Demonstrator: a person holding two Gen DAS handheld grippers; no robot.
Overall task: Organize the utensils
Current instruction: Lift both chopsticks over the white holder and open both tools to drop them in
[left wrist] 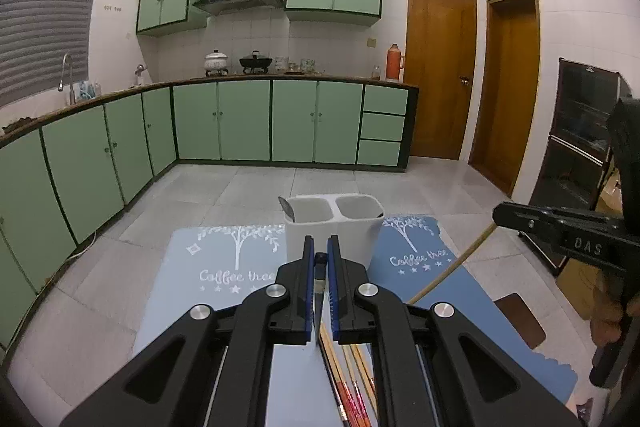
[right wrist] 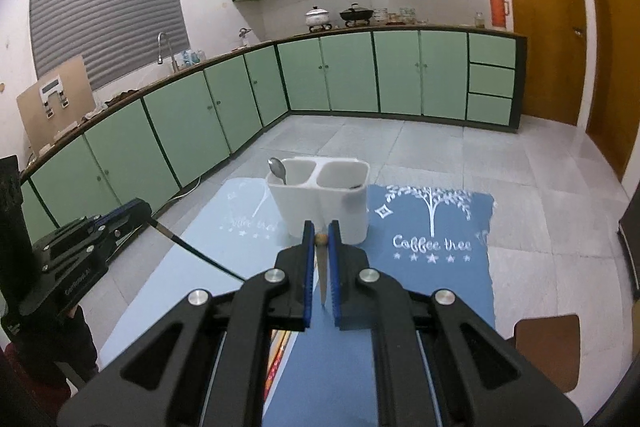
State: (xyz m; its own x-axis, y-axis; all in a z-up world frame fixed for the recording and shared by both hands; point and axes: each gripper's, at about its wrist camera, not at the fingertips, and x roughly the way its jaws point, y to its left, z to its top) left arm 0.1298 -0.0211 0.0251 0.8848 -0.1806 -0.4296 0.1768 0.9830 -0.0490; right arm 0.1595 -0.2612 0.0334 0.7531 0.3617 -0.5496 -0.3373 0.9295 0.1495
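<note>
A white two-compartment utensil holder (left wrist: 332,231) stands on the blue mats ahead, also in the right wrist view (right wrist: 320,199). A metal spoon (right wrist: 277,169) stands in its left compartment. My left gripper (left wrist: 320,259) is shut on a dark chopstick (left wrist: 319,291), held above the mat just short of the holder; the stick shows in the right wrist view (right wrist: 192,249). My right gripper (right wrist: 321,239) is shut on a light wooden chopstick (right wrist: 322,267), seen from the left (left wrist: 452,263). Several more chopsticks (left wrist: 352,383) lie on the mat below.
Two mats printed "Coffee tree" cover the table: a light blue one (left wrist: 216,267) and a darker blue one (right wrist: 432,251). A brown coaster (right wrist: 548,347) lies at the right. Green kitchen cabinets (left wrist: 240,119) and wooden doors (left wrist: 440,67) stand behind.
</note>
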